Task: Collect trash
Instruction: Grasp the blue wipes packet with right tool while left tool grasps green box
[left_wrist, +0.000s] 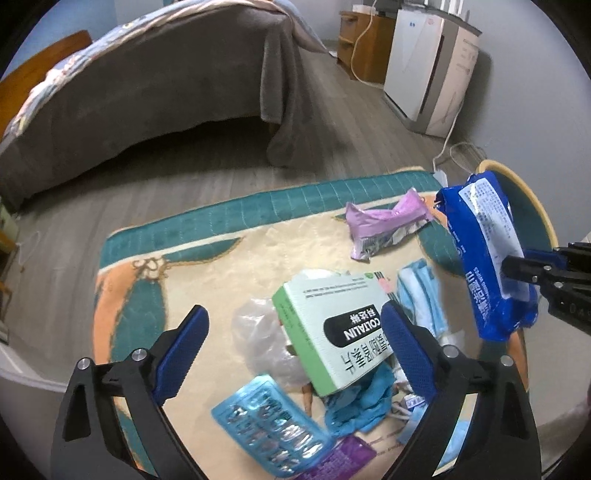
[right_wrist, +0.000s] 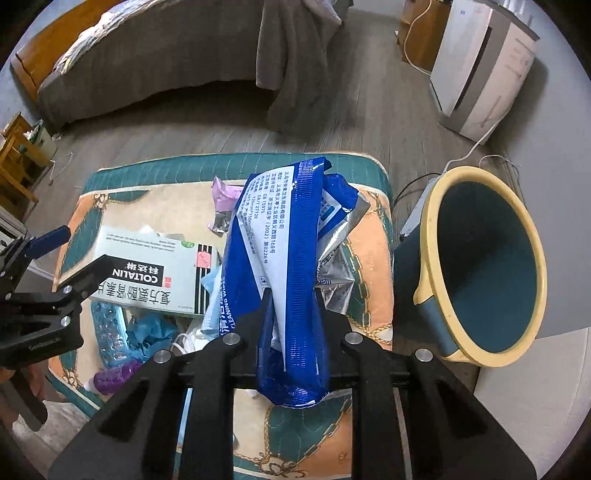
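- Our right gripper (right_wrist: 291, 295) pinches the blue wipes pack (right_wrist: 280, 266), held up over the mat (right_wrist: 236, 162).
- Our left gripper (left_wrist: 291, 347) hangs spread above the medicine box (left_wrist: 332, 328) — touching nothing.
- The bin (right_wrist: 484, 266) stands just beside the mat, on the right.
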